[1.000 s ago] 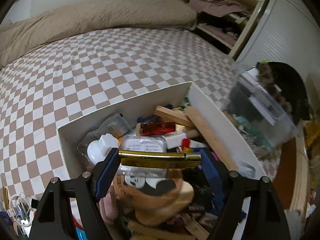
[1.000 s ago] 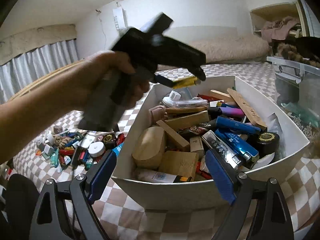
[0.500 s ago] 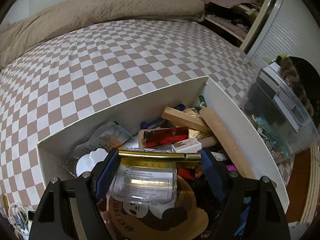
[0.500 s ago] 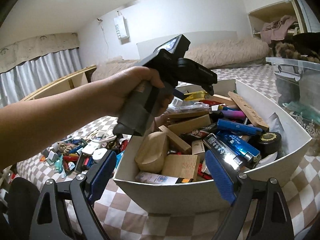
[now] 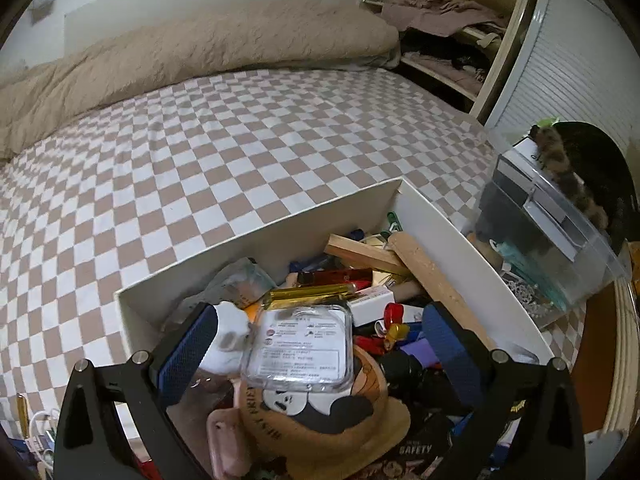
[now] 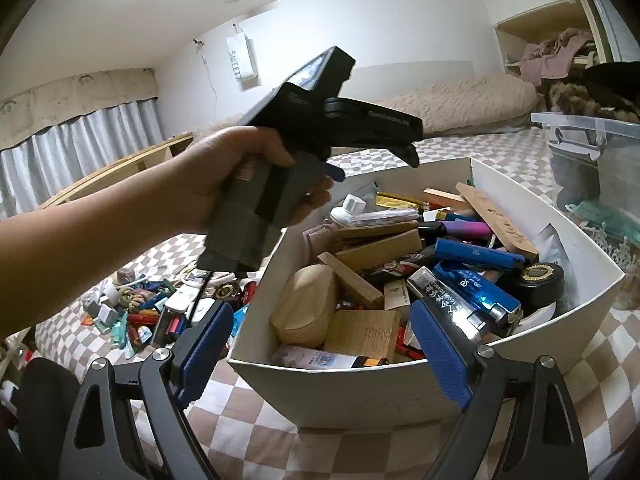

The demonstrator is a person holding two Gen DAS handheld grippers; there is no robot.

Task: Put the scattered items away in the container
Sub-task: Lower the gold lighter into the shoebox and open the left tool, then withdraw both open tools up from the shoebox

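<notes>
While the gold bar point(image 5: 308, 293) lies in the box point(image 5: 256, 248), both tools gape, the left point(image 5: 320, 344) just widened

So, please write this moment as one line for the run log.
left gripper: open, jaws just opening, gold bar released in white box | right gripper: open, empty | pile: outside box

Two close wrist views, shared white box point(image 5: 256, 240)

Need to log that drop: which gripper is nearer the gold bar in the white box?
Left. The left gripper hangs open right above the gold bar, which lies loose among the clutter. The right gripper waits open outside the white box, at its near wall.
</notes>
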